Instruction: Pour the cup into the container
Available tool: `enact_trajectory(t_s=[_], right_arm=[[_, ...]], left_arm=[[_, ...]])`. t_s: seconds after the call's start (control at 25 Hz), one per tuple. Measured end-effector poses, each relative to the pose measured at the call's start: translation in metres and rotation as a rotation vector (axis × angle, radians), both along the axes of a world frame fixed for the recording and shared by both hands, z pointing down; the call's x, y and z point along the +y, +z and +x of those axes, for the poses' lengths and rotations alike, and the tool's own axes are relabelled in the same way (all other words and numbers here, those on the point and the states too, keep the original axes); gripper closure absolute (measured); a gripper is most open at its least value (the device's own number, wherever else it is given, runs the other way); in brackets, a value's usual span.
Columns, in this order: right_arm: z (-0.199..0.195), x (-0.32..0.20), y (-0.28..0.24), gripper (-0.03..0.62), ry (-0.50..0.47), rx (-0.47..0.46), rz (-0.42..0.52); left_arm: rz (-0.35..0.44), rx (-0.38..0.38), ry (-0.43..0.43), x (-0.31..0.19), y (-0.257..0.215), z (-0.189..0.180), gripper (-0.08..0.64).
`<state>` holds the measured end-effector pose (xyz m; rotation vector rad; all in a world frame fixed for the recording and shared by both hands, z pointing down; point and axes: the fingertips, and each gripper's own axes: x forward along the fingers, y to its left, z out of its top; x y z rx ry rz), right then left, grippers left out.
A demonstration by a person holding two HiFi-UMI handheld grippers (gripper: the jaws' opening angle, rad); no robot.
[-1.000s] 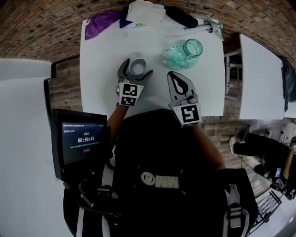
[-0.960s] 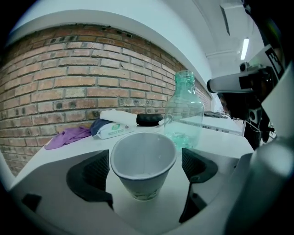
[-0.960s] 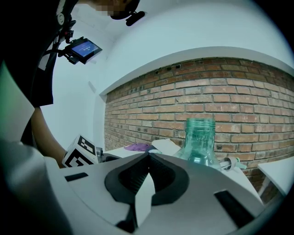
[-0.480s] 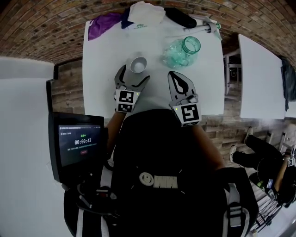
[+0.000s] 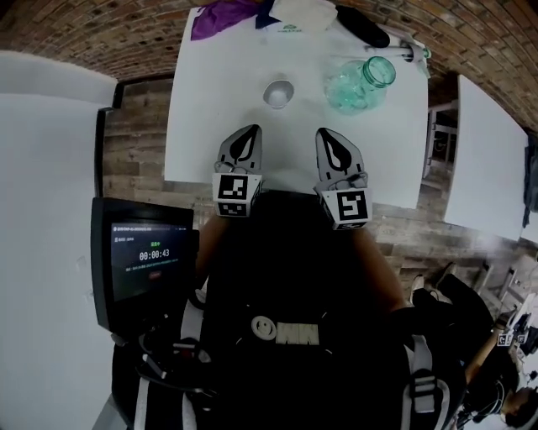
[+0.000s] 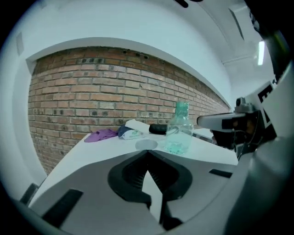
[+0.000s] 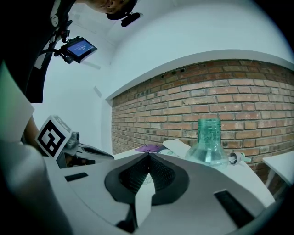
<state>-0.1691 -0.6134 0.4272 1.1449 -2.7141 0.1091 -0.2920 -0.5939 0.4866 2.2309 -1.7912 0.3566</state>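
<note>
**Both claws clenched and empty at the near edge, cup standing alone mid-desk**

The cup (image 5: 278, 92) is standing upright on the white desk (image 5: 210, 109), about midway between its left and right edges and in the far half. The glass container (image 5: 361, 81) is standing to the cup's right, near the right edge, with its mouth open and something pale green lying in its bottom. Behind both, a purple cloth (image 5: 220, 15), a white packet (image 5: 296, 10), a black object (image 5: 361, 25) and a white pen-like tool (image 5: 412, 52) are lying along the far edge.

The left gripper (image 5: 250, 128) is hovering over the near edge with its claw clenched on nothing, and the cup is sitting ahead of it, well apart. The right gripper (image 5: 323, 131) is hovering beside it, likewise clenched and empty, with the container ahead of it. Off the near left corner a dark screen (image 5: 151, 256) is showing a timer.

A second ago the left claw was standing wide around the cup. Its jaws have just been closing with nothing between them, and it is now sitting back at the near edge. The cup and container are staying put.
</note>
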Motion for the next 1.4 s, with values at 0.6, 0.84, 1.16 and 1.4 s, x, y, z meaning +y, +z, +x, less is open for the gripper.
enact_trajectory(t_s=[0.6, 0.84, 1.16, 1.4], right_arm=[[0.064, 0.081, -0.009, 0.592, 0.046, -0.051, -0.002], [0.115, 0.136, -0.012, 0.592, 0.064, -0.053, -0.012], [0.135, 0.166, -0.007, 0.591, 0.078, -0.124, -0.064], [0.159, 0.235, -0.005, 0.592, 0.085, -0.117, -0.085]], left_arm=[[0.092, 0.037, 0.136, 0.097, -0.055, 0.098, 0.557], [0.068, 0.07, 0.142, 0.16, -0.053, 0.148, 0.557], [-0.016, 0.103, 0.172, 0.193, -0.054, 0.174, 0.557], [0.005, 0.128, 0.216, 0.255, -0.069, 0.205, 0.557]])
